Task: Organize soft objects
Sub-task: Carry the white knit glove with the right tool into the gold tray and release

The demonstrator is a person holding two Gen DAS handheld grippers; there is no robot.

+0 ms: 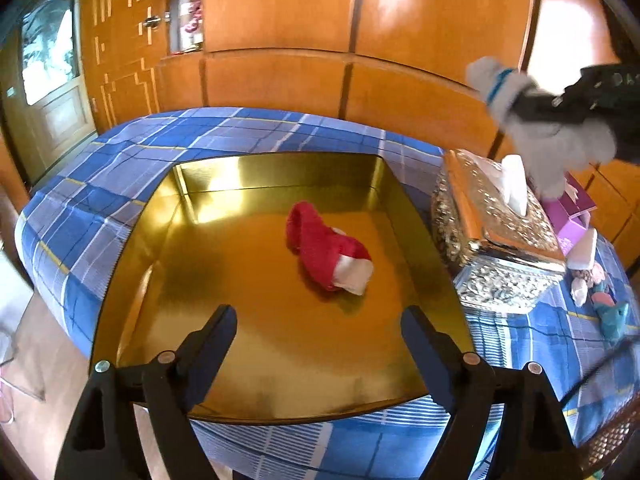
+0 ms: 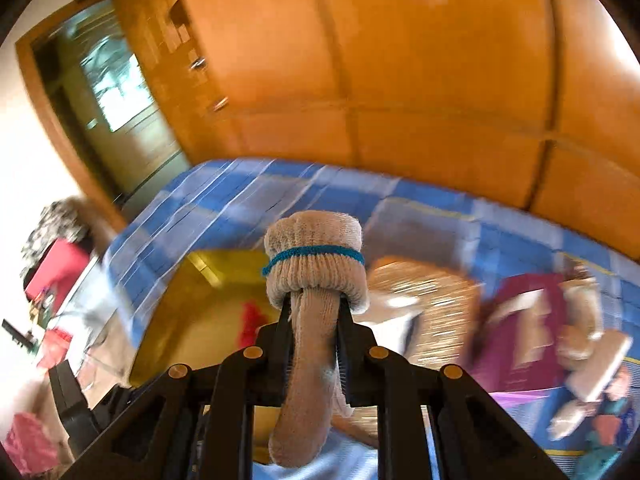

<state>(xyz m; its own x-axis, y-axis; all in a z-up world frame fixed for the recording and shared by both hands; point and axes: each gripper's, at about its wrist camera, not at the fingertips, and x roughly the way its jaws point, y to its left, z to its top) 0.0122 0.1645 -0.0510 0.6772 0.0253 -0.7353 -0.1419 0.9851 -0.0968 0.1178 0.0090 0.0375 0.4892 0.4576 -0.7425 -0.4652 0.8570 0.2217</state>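
Note:
A red and white sock (image 1: 328,254) lies inside the gold tray (image 1: 280,360) on the blue plaid bed; it shows blurred in the right wrist view (image 2: 250,322). My left gripper (image 1: 318,320) is open and empty above the tray's near side. My right gripper (image 2: 314,312) is shut on a rolled beige sock with a teal band (image 2: 314,264), held in the air. In the left wrist view that sock (image 1: 532,116) and right gripper (image 1: 516,102) hang above the tissue box at the right.
A silver ornate tissue box (image 1: 492,232) stands right of the tray. Behind it are a purple box (image 1: 572,216) and several small soft items (image 1: 600,292). Orange wooden wardrobe panels (image 1: 360,20) run behind the bed. A door (image 1: 48,80) is at left.

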